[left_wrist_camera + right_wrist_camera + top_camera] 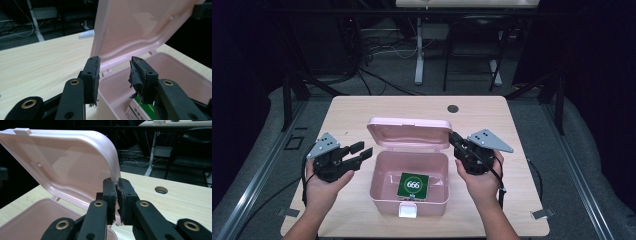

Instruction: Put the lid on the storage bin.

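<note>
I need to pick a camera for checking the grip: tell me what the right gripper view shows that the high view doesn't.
The right gripper view shows the right gripper with its jaws pinched on the lid edge. The high view shows the green card marked 666 inside the pink box, the white latch, and the open left gripper beside the box. Both show the raised lid, the box and the table hole.

On the light wooden table (362, 115) we find the pink plastic box (382, 187) at centre, its hinged pink lid (408, 132) raised behind it. Inside lies the green printed card pack (413, 185). A round cable hole (453, 108) sits behind the lid.
</note>
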